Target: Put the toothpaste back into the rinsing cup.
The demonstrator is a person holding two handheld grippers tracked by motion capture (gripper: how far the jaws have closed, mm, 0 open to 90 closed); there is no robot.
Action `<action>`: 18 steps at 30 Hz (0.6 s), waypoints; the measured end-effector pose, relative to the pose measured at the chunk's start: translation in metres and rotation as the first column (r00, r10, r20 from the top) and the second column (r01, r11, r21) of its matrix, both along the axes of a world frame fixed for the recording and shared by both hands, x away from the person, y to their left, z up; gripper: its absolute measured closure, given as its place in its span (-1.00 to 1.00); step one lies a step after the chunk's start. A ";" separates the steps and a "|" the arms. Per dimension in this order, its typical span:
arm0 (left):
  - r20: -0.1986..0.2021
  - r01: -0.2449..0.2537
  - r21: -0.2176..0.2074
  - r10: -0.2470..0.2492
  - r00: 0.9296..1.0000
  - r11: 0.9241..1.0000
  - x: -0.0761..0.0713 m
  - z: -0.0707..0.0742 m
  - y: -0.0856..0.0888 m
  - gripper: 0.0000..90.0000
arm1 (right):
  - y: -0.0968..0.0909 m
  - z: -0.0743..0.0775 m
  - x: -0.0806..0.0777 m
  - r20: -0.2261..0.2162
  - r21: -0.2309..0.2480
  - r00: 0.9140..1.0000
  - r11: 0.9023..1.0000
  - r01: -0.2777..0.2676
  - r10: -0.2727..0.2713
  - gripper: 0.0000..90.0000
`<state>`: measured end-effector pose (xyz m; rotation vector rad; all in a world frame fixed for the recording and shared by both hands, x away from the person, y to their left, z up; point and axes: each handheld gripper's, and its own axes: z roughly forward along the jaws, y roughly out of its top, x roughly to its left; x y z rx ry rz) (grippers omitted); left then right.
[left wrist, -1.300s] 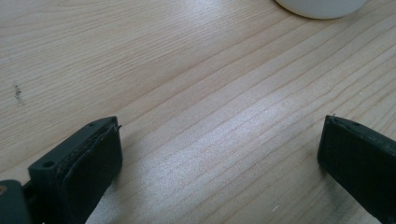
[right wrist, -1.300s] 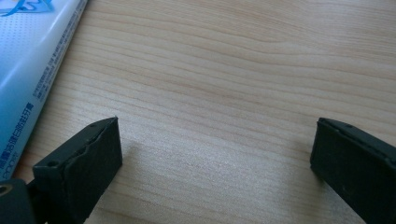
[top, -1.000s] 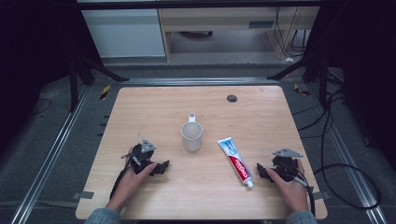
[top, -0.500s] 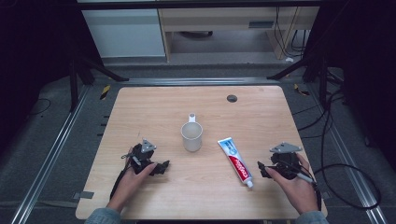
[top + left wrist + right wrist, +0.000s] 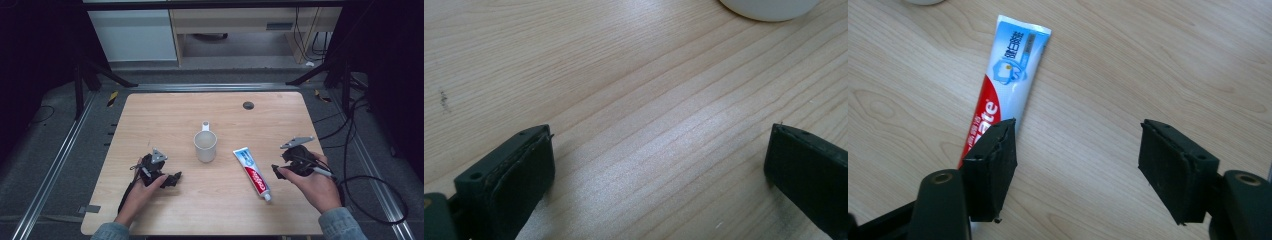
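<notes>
A white mug (image 5: 205, 146) stands mid-table with its handle pointing away; its base (image 5: 769, 7) shows in the left gripper view. Just right of it lies a red, white and blue toothpaste tube (image 5: 254, 172), cap toward the person. My left gripper (image 5: 172, 180) rests low at the front left, its jaws wide apart over bare wood (image 5: 659, 165). My right gripper (image 5: 276, 171) hovers just right of the tube. It is open and its jaws have just been closing, with only table between them (image 5: 1078, 170). Part of the tube (image 5: 1005, 75) lies behind one jaw.
A small black round cap (image 5: 248, 105) sits near the wooden table's (image 5: 150, 115) far right. A black cable (image 5: 370, 190) trails off the right edge. Metal rails and dark stands surround the table.
The right hand has lifted its gripper off the table, holding it higher beside the toothpaste tube. The left hand and gripper have stayed put.
</notes>
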<state>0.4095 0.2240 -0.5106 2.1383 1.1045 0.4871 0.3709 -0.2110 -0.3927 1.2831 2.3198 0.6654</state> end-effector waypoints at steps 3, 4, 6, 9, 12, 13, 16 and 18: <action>0.000 0.000 -0.001 0.000 1.000 1.000 0.000 0.000 0.000 -1.00 | 0.009 0.001 0.008 -0.025 -0.010 1.000 1.000 -0.009 0.009 -0.19; 0.000 0.000 0.000 0.000 1.000 1.000 0.000 0.000 0.000 -1.00 | 0.012 0.001 0.010 -0.035 -0.009 0.999 1.000 -0.013 0.012 -0.16; 0.000 0.000 0.000 0.000 1.000 1.000 0.000 0.000 0.000 -1.00 | 0.018 -0.001 0.015 -0.054 -0.019 0.998 1.000 -0.013 0.012 -0.12; 0.000 0.000 0.000 0.000 1.000 1.000 0.000 0.000 0.000 -1.00 | 0.026 -0.007 0.023 -0.085 -0.017 0.996 1.000 -0.004 0.002 -0.08; 0.000 0.000 0.000 0.000 1.000 1.000 0.000 0.000 0.000 -1.00 | 0.037 -0.013 0.028 -0.126 -0.009 0.992 1.000 -0.012 0.011 -0.05; 0.000 -0.001 0.000 0.001 1.000 1.000 0.000 0.000 0.000 -1.00 | 0.040 -0.014 0.030 -0.137 -0.011 0.990 1.000 -0.013 0.012 -0.06; 0.000 -0.001 -0.001 0.001 1.000 1.000 0.000 0.000 0.000 -1.00 | 0.048 -0.018 0.034 -0.173 0.002 0.985 1.000 -0.014 0.014 -0.08; 0.000 -0.001 0.000 0.001 1.000 1.000 0.000 0.000 0.000 -1.00 | 0.053 -0.021 0.036 -0.186 0.005 0.982 1.000 -0.015 0.016 -0.09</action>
